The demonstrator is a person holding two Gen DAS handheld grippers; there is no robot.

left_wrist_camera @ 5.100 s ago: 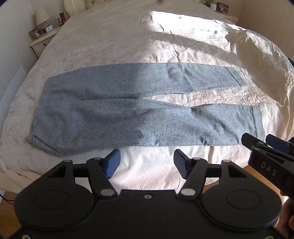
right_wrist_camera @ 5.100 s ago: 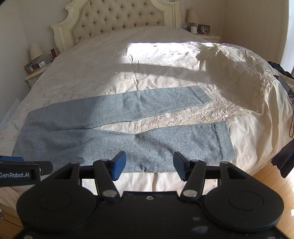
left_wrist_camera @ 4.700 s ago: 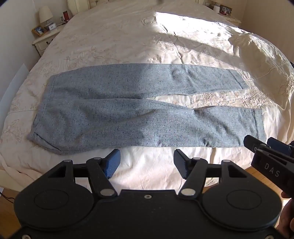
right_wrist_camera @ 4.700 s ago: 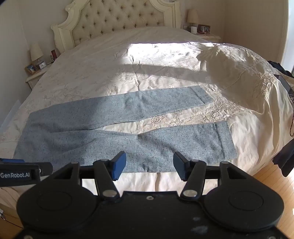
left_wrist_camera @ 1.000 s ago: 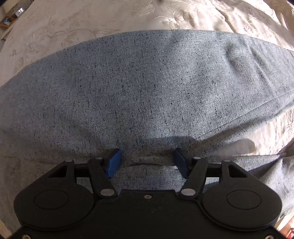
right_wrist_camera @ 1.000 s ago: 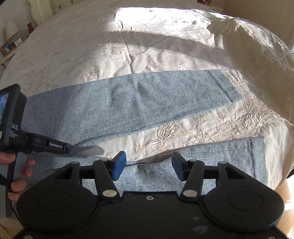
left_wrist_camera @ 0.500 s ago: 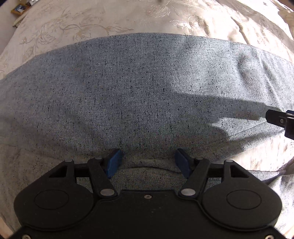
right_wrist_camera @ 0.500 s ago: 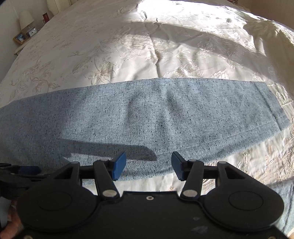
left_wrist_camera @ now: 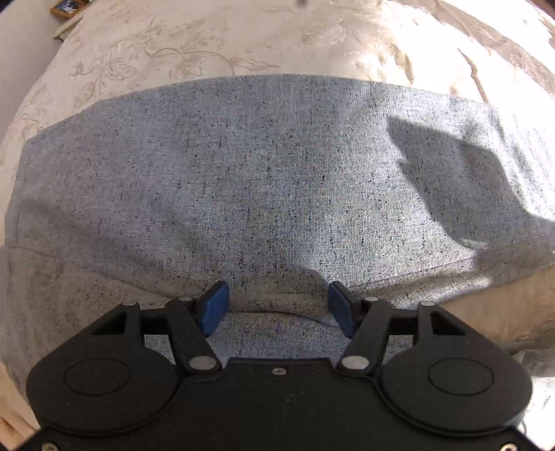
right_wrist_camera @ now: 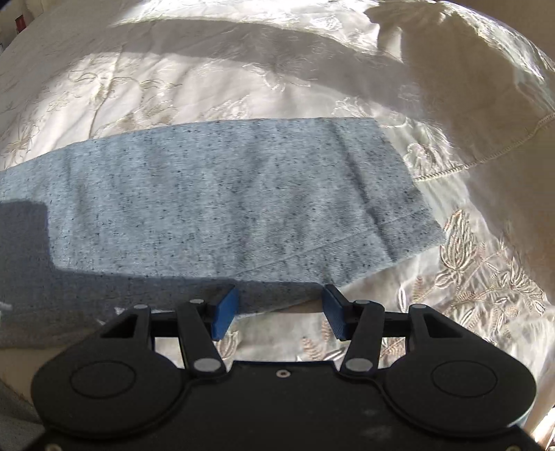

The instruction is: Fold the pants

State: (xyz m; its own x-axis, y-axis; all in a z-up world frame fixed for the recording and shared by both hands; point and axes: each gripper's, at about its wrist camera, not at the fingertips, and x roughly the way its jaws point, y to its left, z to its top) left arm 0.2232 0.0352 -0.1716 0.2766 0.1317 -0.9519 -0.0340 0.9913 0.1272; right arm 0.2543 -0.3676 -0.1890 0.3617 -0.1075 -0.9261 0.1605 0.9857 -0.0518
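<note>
Grey-blue speckled pants (left_wrist_camera: 277, 180) lie flat on a cream embroidered bedspread (left_wrist_camera: 208, 45). In the left wrist view the far leg near the waist fills the frame. My left gripper (left_wrist_camera: 279, 307) is open, low over the seam between the two legs. In the right wrist view the far leg (right_wrist_camera: 225, 201) runs to its hem (right_wrist_camera: 399, 194) at the right. My right gripper (right_wrist_camera: 281, 307) is open, its blue pads (right_wrist_camera: 225, 308) at the near edge of that leg, nothing between them.
A cream pillow (right_wrist_camera: 468, 86) lies at the back right of the bed. A framed picture (left_wrist_camera: 67, 6) stands on a nightstand at the top left. Bare bedspread (right_wrist_camera: 485, 277) lies right of the hem.
Both grippers have moved forward and lower over the far leg. The right gripper has shifted right toward the hem and no longer shows in the left wrist view. Both stay open.
</note>
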